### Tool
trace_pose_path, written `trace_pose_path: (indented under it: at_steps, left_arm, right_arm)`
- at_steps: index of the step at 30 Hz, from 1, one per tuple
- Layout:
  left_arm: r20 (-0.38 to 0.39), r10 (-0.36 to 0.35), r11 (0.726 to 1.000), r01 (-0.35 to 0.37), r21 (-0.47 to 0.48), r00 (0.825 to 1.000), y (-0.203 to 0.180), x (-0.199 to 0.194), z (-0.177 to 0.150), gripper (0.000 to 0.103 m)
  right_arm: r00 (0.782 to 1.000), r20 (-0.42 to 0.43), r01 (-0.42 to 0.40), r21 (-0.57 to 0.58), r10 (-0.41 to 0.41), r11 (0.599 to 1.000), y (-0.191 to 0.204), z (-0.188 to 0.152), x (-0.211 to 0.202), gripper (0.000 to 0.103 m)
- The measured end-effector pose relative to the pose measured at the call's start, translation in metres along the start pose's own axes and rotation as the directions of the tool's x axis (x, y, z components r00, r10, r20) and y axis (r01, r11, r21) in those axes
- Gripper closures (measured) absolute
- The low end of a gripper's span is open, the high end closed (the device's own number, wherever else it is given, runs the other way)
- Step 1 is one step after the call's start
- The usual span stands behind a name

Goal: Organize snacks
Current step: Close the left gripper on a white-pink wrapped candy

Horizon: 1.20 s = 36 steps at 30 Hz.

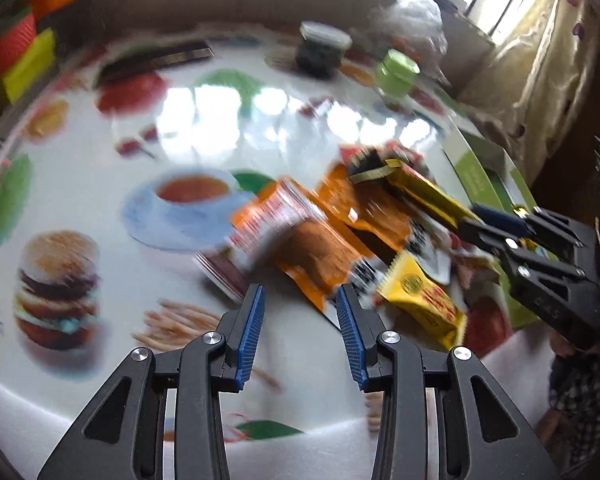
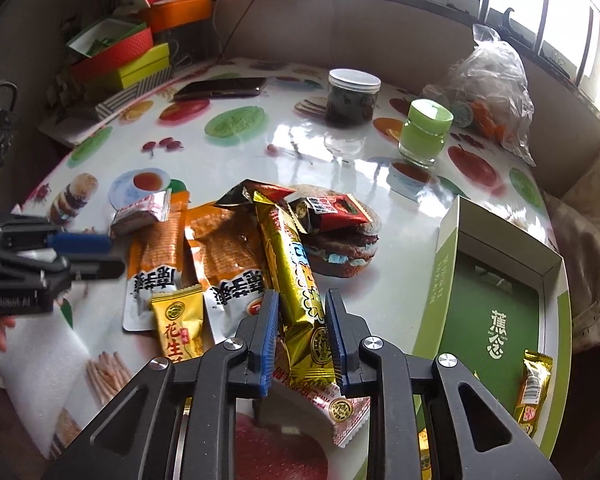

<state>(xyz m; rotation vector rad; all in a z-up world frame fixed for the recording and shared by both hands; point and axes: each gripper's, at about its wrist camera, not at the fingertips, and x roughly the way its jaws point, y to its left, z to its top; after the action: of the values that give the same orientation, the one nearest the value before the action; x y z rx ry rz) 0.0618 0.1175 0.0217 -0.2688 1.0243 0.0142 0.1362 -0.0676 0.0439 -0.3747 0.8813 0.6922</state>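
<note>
A home living space is showing: a round table (image 2: pixel 260 136) wearing a glossy food-print cover, a curtain (image 1: pixel 540 80) hanging beside barred windows (image 2: pixel 540 8), gift boxes (image 2: pixel 132 60) stacking nearby, jars (image 2: pixel 352 96) and a phone (image 2: pixel 220 88) lying about.

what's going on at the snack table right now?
A person is sorting a pile of snack packets on a table with a food-print cover, holding a gripper in each hand. The right gripper is closed on a long gold snack bar lying on the pile. The left gripper hovers empty, jaws apart, beside the orange packets. An open green box at the right already holds one small gold packet.
</note>
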Motion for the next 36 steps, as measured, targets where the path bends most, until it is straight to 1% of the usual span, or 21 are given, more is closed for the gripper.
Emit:
trace_pose_path:
  at_steps: [3,4,6,7,9,11,12,13,15,19,24,28,30,32,33,36]
  left_arm:
    - [0.049,0.049,0.999,-0.049,-0.009,0.998,0.012,-0.007,0.009,0.064]
    - [0.057,0.070,0.998,-0.070,-0.003,0.996,0.016,-0.007,0.013,0.064]
    - [0.061,0.086,0.996,-0.087,0.020,0.994,0.021,-0.003,0.018,0.064]
    - [0.058,0.085,0.996,-0.087,0.028,0.995,0.022,0.000,0.019,0.064]
    - [0.040,0.052,0.996,-0.055,0.065,0.998,0.022,0.007,0.022,0.064]
    - [0.019,0.022,0.994,-0.024,0.111,1.000,0.019,0.014,0.022,0.056]
    - [0.021,0.039,0.992,-0.042,0.117,0.999,0.018,0.016,0.022,0.050]
    - [0.022,0.050,0.992,-0.052,0.117,0.999,0.018,0.018,0.021,0.050]
    - [0.007,0.035,0.992,-0.036,0.123,0.999,0.018,0.022,0.022,0.050]
    - [0.010,0.053,0.989,-0.054,0.138,0.999,0.014,0.024,0.023,0.050]
    - [0.016,0.046,0.992,-0.047,0.119,0.999,0.015,0.024,0.023,0.051]
    - [0.021,0.051,0.992,-0.053,0.118,0.998,0.014,0.023,0.022,0.071]
    - [0.022,0.056,0.991,-0.058,0.117,0.998,0.014,0.023,0.022,0.078]
    - [0.020,0.048,0.993,-0.049,0.111,0.999,0.014,0.022,0.022,0.079]
    - [0.021,0.049,0.993,-0.051,0.107,0.999,0.015,0.022,0.022,0.082]
    - [0.024,0.044,0.994,-0.046,0.099,0.999,0.015,0.019,0.020,0.082]
  right_arm:
    - [1.000,0.009,-0.007,0.024,0.006,1.000,-0.002,-0.002,-0.005,0.081]
    - [1.000,0.010,-0.007,0.033,0.007,0.999,-0.003,-0.002,-0.005,0.081]
    - [1.000,0.009,-0.009,0.052,0.009,0.999,-0.004,-0.003,-0.007,0.081]
    - [1.000,0.009,-0.011,0.058,0.010,0.998,-0.004,-0.003,-0.007,0.081]
    - [1.000,0.007,-0.018,0.075,0.018,0.997,-0.004,-0.005,-0.008,0.081]
    - [1.000,0.006,-0.021,0.086,0.021,0.996,-0.003,-0.006,-0.008,0.081]
    - [1.000,0.004,-0.022,0.088,0.022,0.996,-0.003,-0.007,-0.008,0.081]
    - [1.000,0.003,-0.021,0.091,0.021,0.996,-0.002,-0.008,-0.008,0.081]
    - [1.000,0.000,-0.021,0.097,0.021,0.995,-0.001,-0.009,-0.007,0.082]
    - [1.000,0.002,-0.027,0.117,0.027,0.993,-0.001,-0.011,-0.008,0.082]
    - [0.999,0.009,-0.037,0.154,0.036,0.987,-0.002,-0.015,-0.010,0.082]
    - [0.999,0.014,-0.040,0.174,0.039,0.984,-0.003,-0.018,-0.012,0.082]
    - [0.999,0.017,-0.042,0.185,0.040,0.982,-0.004,-0.019,-0.013,0.082]
    - [0.999,0.020,-0.042,0.197,0.039,0.980,-0.004,-0.021,-0.014,0.082]
    - [0.999,0.022,-0.040,0.201,0.036,0.979,-0.004,-0.022,-0.014,0.082]
    - [0.999,0.027,-0.046,0.216,0.042,0.975,-0.005,-0.024,-0.017,0.082]
